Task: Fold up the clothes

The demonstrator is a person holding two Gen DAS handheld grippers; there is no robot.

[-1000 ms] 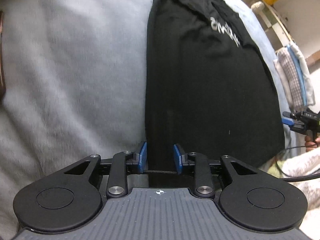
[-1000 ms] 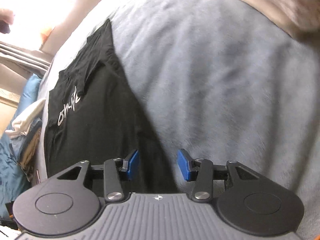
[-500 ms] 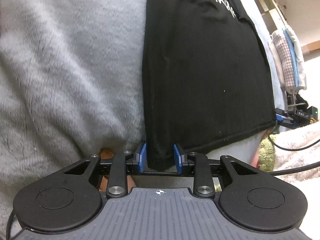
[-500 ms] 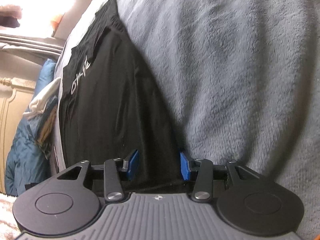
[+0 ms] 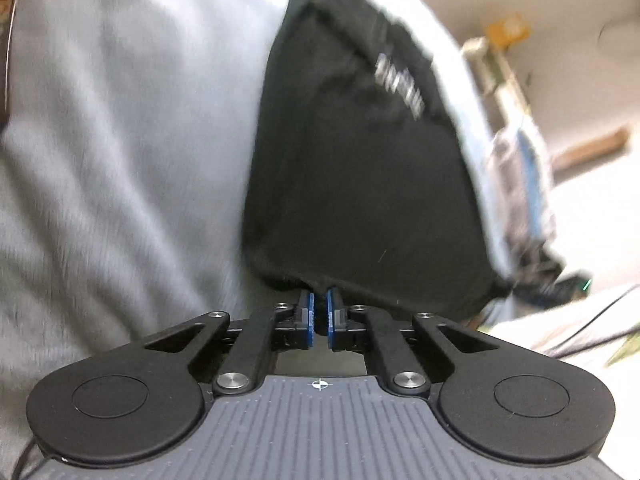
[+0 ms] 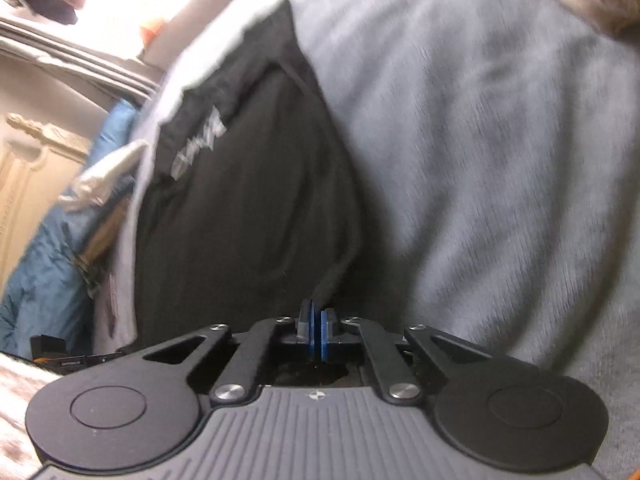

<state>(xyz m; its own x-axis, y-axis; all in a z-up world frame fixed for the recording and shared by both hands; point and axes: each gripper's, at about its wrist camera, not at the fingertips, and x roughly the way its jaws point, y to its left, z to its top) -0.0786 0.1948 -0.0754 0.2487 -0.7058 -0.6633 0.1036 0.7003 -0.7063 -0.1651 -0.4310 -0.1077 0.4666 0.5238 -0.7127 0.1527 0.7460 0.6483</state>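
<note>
blanket: fuzzy grey blanket (image 5: 120, 152) fills most of both views, whole left side of the left wrist frame and the right side of the right wrist one (image 6: 480, 160)
shirt: black shirt (image 5: 352, 184) lying on the blanket, runs from the middle of the frame up toward the top centre, with a blurry white logo (image 5: 400, 84) near the upper right; in the right wrist view it sits centre-left (image 6: 240, 208)
left gripper: left gripper (image 5: 319, 314) at bottom centre, blue pads nearly together with just a thin gap, pinching the shirt's near hem
right gripper: right gripper (image 6: 318, 330) also bottom centre, pads pretty much closed on the shirt's near edge, right by its border with the blanket
clutter: blue fabric (image 6: 44, 272) at far left of the right wrist view, too smeared to say more
</note>
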